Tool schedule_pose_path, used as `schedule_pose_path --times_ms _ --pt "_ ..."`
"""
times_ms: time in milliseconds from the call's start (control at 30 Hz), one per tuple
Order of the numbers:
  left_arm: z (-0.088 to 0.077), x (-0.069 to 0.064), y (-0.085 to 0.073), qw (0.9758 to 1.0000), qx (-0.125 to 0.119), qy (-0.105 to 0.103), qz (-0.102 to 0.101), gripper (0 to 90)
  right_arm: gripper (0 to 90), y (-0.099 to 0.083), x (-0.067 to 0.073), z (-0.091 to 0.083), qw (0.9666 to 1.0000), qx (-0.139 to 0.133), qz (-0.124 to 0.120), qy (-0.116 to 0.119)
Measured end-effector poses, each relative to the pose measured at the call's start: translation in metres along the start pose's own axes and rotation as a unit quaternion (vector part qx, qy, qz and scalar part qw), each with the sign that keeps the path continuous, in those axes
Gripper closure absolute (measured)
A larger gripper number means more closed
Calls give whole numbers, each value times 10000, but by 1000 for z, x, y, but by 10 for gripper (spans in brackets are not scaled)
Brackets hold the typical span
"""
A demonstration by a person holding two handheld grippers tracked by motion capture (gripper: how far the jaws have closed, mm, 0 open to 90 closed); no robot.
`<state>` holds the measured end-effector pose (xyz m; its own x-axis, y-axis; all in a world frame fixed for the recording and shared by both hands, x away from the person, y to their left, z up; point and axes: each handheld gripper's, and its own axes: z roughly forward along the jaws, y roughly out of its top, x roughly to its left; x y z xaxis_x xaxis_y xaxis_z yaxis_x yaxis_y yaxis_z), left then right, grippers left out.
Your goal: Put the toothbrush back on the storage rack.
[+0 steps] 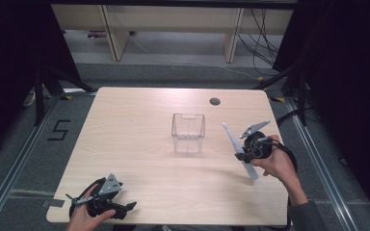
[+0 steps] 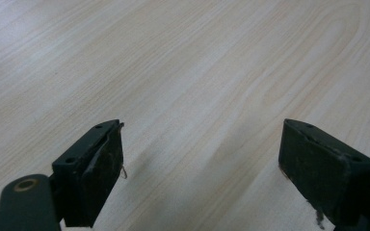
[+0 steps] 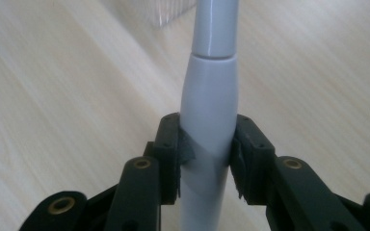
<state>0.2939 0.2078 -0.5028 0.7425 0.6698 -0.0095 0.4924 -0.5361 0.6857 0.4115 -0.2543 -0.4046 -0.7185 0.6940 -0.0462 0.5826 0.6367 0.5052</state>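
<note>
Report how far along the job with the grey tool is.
Done: the right gripper has its fingers clamped on the grey tool, lifted off the table. Left: it is not yet in the clear bin. The left gripper rests open, empty.

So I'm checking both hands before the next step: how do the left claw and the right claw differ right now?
The left claw stands wide open with nothing between its jaws, while the right claw is shut on a long pale grey plastic handle. The left claw sits low at the light wooden table's near edge; the right claw is raised at the right, beside the clear plastic box. Both are black, two-jawed and hand-held.
</note>
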Motion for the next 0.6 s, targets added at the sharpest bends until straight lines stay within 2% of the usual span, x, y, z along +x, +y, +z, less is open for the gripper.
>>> schedule_pose_path --times_ms 67,100,133,200,267,367,400,433,467,500,567,600 --pt "0 0 0 10000 5 28 16 155 672 1 0 -2 9996 -235 153 -30" --pt "0 0 0 10000 6 27 17 155 672 1 -3 -3 9994 -351 -73 3" --pt "0 1 0 10000 34 33 43 154 672 1 -1 -6 9992 -396 115 -9" --pt "0 1 0 10000 15 29 24 154 672 0 -2 -7 9981 -613 72 -22" --pt "0 1 0 10000 15 27 23 154 672 1 -2 -7 9966 -807 140 15" --pt "0 1 0 10000 5 42 37 154 672 2 -2 -8 9960 -862 228 52" --pt "0 1 0 10000 0 41 35 154 672 2 -1 -7 9950 -964 261 -21" --pt "0 0 0 10000 -14 34 5 154 671 3 -1 -8 9952 -920 344 24" --pt "0 0 0 10000 -9 33 7 155 672 4 -1 -6 9937 -1059 363 38" --pt "0 1 0 10000 1 34 13 154 672 4 -4 -5 9929 -1185 125 32" --pt "0 1 0 10000 -5 30 8 154 672 5 -3 -3 9906 -1335 292 -7" --pt "0 1 0 10000 -2 30 11 154 672 6 -3 -3 9899 -1390 285 -9"
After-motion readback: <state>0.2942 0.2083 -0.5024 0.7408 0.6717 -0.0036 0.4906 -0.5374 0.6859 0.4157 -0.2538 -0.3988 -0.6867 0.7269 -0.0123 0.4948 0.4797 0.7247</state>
